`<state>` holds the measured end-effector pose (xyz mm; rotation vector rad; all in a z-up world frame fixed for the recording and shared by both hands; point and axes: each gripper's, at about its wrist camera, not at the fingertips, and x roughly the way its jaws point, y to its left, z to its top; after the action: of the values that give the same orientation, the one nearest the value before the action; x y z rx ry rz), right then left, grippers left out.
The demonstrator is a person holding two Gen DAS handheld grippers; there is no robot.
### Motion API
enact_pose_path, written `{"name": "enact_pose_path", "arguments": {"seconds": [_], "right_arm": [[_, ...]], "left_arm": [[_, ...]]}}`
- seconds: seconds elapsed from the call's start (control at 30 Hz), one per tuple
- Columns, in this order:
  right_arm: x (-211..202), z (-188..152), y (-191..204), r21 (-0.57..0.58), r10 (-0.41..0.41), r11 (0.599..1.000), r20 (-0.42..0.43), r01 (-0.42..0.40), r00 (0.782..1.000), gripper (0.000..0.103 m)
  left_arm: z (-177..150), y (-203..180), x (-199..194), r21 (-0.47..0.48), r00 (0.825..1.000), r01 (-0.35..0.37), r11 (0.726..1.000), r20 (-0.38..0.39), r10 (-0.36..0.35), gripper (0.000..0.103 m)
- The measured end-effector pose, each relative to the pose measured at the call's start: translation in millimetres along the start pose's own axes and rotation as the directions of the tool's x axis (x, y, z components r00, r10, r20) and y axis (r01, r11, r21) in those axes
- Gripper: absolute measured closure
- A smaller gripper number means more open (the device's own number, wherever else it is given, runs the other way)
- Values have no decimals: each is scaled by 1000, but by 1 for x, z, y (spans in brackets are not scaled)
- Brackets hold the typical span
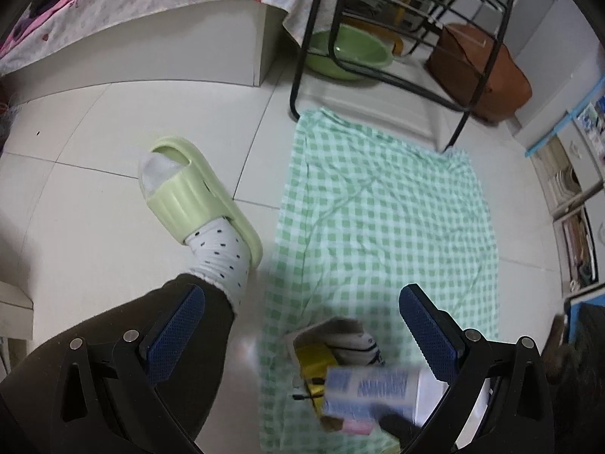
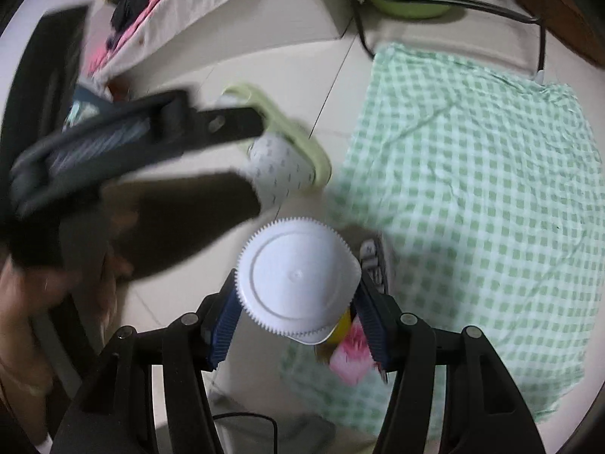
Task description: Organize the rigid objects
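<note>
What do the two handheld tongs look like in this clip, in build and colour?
Both match. The left tongs have matte black plastic frames with triangular cut-outs, round silver bolt heads, and dark blue textured pads on the fingers. The right tongs show the same black frame and silver bolts; their blue pads look ribbed. No cables or printed markings are visible on either.

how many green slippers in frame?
1. The green slipper is on the person's socked foot, on the floor tiles left of the green checked cloth. The right wrist view shows the same one. A second may be out of view.
</note>
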<state>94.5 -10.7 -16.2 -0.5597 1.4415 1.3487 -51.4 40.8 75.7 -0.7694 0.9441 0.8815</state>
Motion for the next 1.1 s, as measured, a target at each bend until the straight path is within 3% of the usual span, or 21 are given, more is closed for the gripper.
{"name": "enact_pose_path", "arguments": {"seconds": [0.1, 0.17, 0.3, 0.37, 0.47, 0.57, 0.7, 0.77, 0.83, 1.0, 1.1], "right_arm": [[20, 8, -10, 52, -24, 998, 13, 23, 1000, 44], [43, 6, -13, 56, -53, 997, -63, 57, 997, 44], [78, -8, -4, -63, -153, 988, -168, 144, 974, 45], [82, -8, 5, -123, -211, 973, -140, 194, 967, 46], [87, -7, 3, -101, -194, 978, -147, 180, 970, 46], [92, -9, -9, -3, -161, 987, -180, 163, 970, 46], [73, -20, -8, 61, -110, 991, -154, 121, 982, 28], [54, -28, -1, 38, -148, 988, -112, 153, 983, 1], [36, -40, 6, -1, -174, 985, -71, 174, 982, 0], [-3, -79, -1, 29, -214, 976, -39, 215, 976, 0], [-28, -99, -10, 120, -211, 970, -2, 210, 977, 0]], "left_arm": [[-2, 2, -1, -14, 1000, -1, 1000, 16, 1, 0], [-4, 4, 1, -21, 1000, 4, 1000, 7, -4, 0], [-1, 6, 5, -21, 1000, 10, 1000, -7, -10, 0], [-1, 5, 7, -22, 1000, 10, 1000, -10, -10, 0], [2, 6, 8, -32, 1000, 7, 999, -10, -8, 0], [2, 6, 7, -33, 1000, 5, 999, -8, -5, 0], [0, 2, 7, -1, 1000, -3, 1000, -6, 3, 0], [-3, -1, 7, 32, 1000, -7, 999, -10, 7, 0], [-7, -4, 8, 49, 1000, 8, 999, -19, -7, 0], [-29, -3, 1, -15, 988, 158, 987, 4, -158, 0], [-51, 2, 3, -31, 988, 147, 989, -40, -148, 0]]}}
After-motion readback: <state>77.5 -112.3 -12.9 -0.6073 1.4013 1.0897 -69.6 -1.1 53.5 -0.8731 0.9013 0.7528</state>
